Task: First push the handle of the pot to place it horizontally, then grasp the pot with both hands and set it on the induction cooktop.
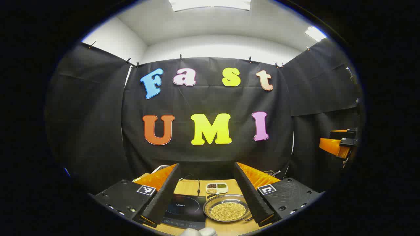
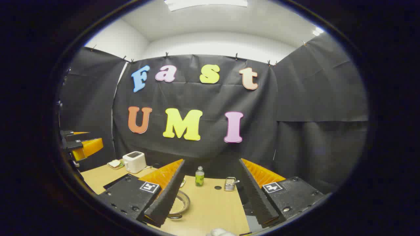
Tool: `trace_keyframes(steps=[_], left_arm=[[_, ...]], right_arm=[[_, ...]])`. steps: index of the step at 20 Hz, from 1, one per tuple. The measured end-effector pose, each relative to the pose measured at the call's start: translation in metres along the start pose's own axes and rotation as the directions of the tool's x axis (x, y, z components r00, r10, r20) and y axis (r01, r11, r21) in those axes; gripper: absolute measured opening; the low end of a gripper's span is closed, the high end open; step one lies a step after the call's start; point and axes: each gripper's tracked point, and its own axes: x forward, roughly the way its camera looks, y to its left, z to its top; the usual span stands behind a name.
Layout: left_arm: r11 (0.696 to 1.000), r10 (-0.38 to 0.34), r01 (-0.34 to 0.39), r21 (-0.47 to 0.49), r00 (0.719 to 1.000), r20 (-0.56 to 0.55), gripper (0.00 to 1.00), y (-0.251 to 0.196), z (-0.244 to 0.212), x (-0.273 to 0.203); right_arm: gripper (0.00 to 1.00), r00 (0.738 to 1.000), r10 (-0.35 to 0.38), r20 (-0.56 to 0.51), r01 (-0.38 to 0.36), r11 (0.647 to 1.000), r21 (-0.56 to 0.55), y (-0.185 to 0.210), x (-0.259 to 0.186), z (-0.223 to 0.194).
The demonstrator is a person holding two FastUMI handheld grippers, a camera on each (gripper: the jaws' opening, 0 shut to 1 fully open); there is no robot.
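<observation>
Toaster (image 2: 134, 162), bottle (image 2: 199, 176), sectioned dish (image 1: 217, 187) on table (image 2: 213, 206).

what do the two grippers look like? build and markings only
Both match. The left gripper has two long wedge-shaped fingers with ribbed inner faces, on flat dark textured base plates with screws. Each plate carries a square black-and-white marker tag. The right gripper has the same plates and tags. No cables visible.

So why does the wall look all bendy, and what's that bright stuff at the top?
In the left gripper view the fisheye lens bows the cloth wall outward, and the ceiling light glares white; the pot of yellow beads stays sharp. In the right gripper view the same curving shows, another ceiling light is washed out, and the table is evenly lit with soft shadows.
</observation>
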Motion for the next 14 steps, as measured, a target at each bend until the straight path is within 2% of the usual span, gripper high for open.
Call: trace_keyframes(steps=[14], left_arm=[[1.000, 0.021, -0.021, 0.012, 1.000, 0.006, 0.97, 0.012, -0.002, -0.006]], right_arm=[[0.98, 1.000, 0.008, 0.019, -0.008, 1.000, 0.019, 0.011, -0.002, 0.003]])
